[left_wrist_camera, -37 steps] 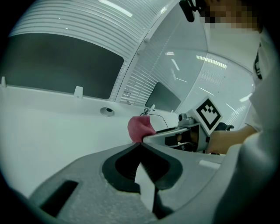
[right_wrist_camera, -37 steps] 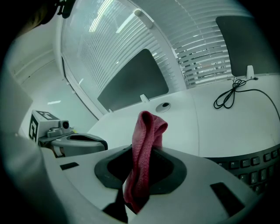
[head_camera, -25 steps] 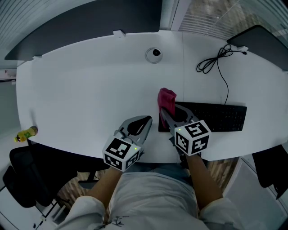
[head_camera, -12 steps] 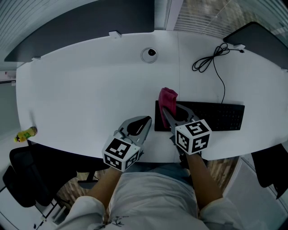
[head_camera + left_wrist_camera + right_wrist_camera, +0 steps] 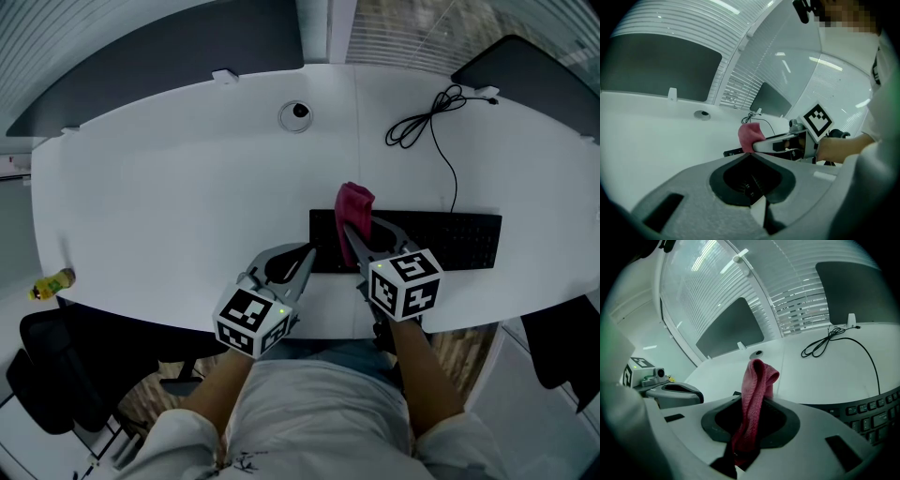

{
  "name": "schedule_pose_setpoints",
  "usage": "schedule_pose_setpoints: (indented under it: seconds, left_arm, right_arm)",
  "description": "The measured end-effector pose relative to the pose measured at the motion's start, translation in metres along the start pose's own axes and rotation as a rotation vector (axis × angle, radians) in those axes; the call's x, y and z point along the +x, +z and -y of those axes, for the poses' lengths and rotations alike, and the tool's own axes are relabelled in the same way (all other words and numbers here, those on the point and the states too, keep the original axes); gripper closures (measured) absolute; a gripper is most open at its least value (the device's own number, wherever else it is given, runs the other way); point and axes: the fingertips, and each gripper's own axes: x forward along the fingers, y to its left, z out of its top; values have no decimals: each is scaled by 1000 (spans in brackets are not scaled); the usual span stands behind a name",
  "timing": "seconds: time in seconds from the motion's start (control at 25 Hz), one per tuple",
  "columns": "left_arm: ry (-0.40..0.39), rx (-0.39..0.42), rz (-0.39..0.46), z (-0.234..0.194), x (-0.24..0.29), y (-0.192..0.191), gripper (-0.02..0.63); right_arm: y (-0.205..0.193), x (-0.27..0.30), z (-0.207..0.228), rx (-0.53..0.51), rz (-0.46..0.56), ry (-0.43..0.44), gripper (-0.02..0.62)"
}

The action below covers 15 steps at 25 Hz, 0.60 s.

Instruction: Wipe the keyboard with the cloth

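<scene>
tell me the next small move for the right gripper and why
Probably lower the right gripper until the cloth meets the keyboard: its jaws are shut on the cloth, which pokes out over the keyboard's left end, apparently off the keys.

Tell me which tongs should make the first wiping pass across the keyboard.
Right. The right tongs are shut on the red cloth and sit over the left end of the keyboard. The left tongs are shut on nothing, beside the keyboard's left edge.
</scene>
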Motion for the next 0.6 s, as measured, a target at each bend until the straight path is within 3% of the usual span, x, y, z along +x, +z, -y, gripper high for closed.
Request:
schedule_pose_setpoints:
  seconds: [0.6]
  left_arm:
    - [-21,13,-8,27,23,2,595]
  right_arm:
    - [-4,-27,34,16,13,-37,514]
